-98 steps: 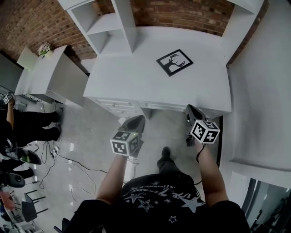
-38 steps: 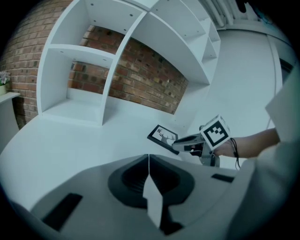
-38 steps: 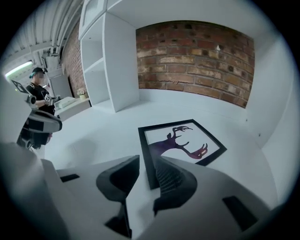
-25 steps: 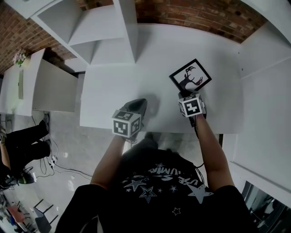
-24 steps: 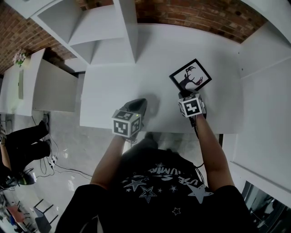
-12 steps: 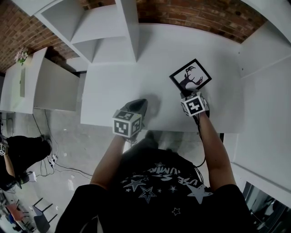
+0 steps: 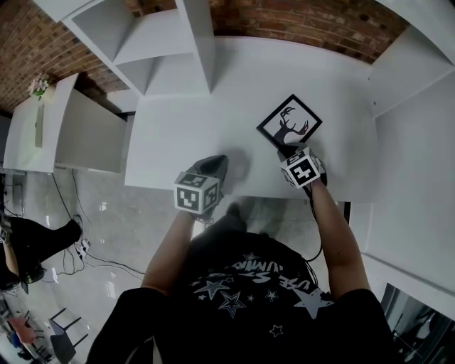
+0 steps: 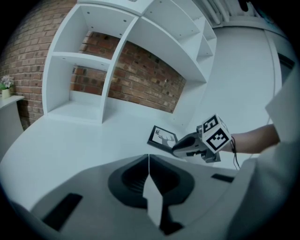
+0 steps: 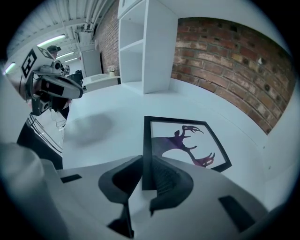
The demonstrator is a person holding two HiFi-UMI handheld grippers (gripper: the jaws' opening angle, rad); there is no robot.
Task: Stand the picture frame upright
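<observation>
The black picture frame (image 7: pixel 288 125) with a deer silhouette lies on the white desk (image 7: pixel 178 135), right of centre. My right gripper (image 7: pixel 286 151) is at the frame's near corner; its jaws have just been closing, and in the right gripper view they grip the frame's (image 9: pixel 183 140) black edge between them (image 9: pixel 146 171). My left gripper (image 7: pixel 217 160) hovers shut and empty over the desk's front edge, a hand's width left of the frame. The left gripper view shows its jaws (image 8: pixel 149 159) pressed together, with the frame (image 8: pixel 162 137) and the right gripper (image 8: pixel 176 149) beyond.
A white shelf unit (image 7: pixel 163 43) stands at the desk's back left against a brick wall (image 7: pixel 298 21). A white panel (image 7: pixel 412 142) borders the desk on the right. A low white cabinet (image 7: pixel 85 128) stands off to the left.
The right gripper has closed on the frame's near corner, and the frame has shifted a little left and turned with it. The left gripper looks unmoved.
</observation>
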